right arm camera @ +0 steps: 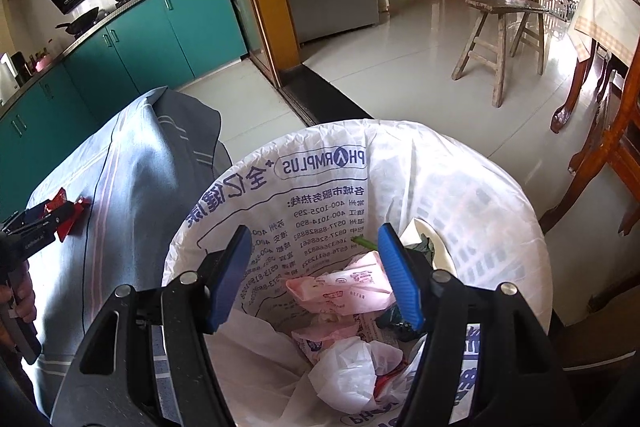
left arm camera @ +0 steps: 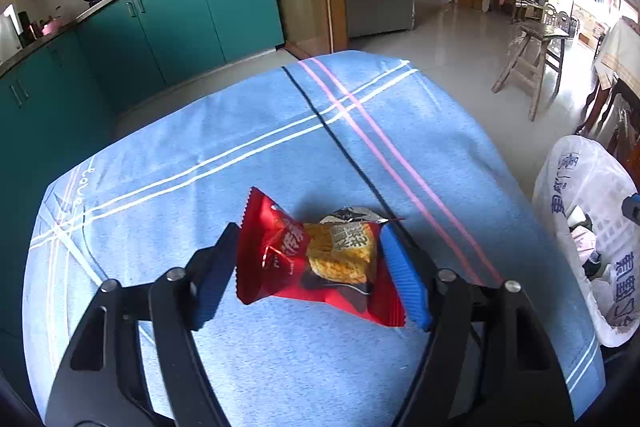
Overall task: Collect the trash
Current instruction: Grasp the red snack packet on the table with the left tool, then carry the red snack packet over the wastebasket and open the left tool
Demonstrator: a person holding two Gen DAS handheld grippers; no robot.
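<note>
Our left gripper (left arm camera: 308, 267) had its blue pads on either side of a red snack wrapper (left arm camera: 316, 259); whether they pressed it we could not tell. The wrapper lay on the blue striped cloth (left arm camera: 200, 155) at lower centre. Our right gripper (right arm camera: 316, 275) stood spread and empty over the lined trash bin (right arm camera: 460, 163), whose crumpled contents were hard to identify. At that frame's left edge, the wrapper showed again, mostly hidden.

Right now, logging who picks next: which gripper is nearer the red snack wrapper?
Left. The left gripper straddles the red snack wrapper on the table; the right gripper hangs over the trash bin.
</note>
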